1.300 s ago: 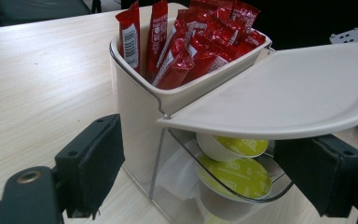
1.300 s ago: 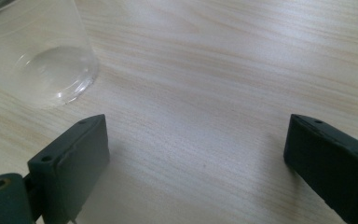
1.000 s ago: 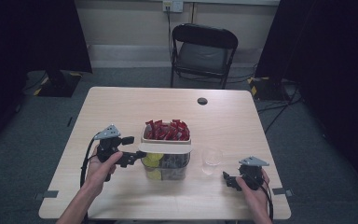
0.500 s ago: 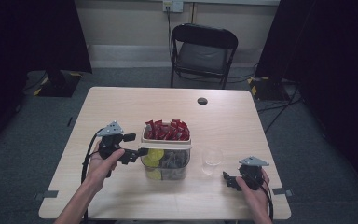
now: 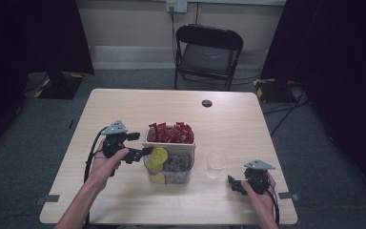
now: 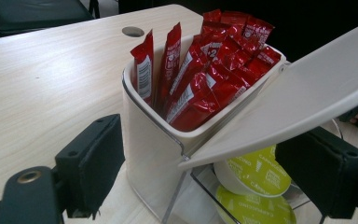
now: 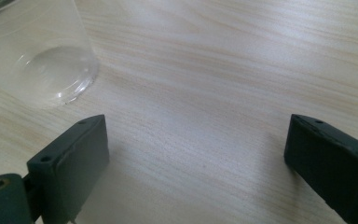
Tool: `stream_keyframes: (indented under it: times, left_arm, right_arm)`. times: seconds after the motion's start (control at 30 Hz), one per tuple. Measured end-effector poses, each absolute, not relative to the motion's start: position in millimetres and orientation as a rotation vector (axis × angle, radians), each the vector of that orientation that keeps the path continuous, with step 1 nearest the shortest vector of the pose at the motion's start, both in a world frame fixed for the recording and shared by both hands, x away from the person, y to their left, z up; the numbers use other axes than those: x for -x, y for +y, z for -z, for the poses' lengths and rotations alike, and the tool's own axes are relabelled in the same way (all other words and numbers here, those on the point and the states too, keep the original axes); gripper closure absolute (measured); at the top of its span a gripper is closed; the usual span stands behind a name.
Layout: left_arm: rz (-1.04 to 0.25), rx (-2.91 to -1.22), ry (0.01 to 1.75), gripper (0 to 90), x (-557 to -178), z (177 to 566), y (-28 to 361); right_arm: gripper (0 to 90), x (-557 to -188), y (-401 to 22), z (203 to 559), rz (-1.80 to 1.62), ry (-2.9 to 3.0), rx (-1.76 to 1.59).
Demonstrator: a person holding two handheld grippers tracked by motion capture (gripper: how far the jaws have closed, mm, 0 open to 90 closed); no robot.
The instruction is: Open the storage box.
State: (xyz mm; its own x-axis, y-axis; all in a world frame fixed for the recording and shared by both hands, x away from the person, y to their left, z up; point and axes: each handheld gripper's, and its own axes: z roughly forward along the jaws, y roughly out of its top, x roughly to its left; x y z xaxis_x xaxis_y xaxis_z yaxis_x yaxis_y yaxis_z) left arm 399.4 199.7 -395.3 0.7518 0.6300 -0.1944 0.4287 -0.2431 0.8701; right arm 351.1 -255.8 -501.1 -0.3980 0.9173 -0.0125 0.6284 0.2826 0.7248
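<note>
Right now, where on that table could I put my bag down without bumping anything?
The far half of the table is bare apart from a small dark round hole. The near middle is crowded: the box of red packets, the left gripper beside it, the clear cup and the right gripper.

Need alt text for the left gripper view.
Open black jaws of the left gripper flank a white organiser packed with red sachets; its lid stands raised over green-topped capsules in a clear compartment, on a wooden table.
</note>
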Motion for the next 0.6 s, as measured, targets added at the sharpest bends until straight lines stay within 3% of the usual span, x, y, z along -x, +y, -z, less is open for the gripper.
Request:
stream_keyframes:
  times: [0.6]
  left_arm:
    - [-0.249, -1.842, 0.895, 15.5, -408.4, 396.2, 203.8]
  right_arm:
    - [5.9, -351.3, -255.9, 501.0, -0.902, 2.129, -1.387]
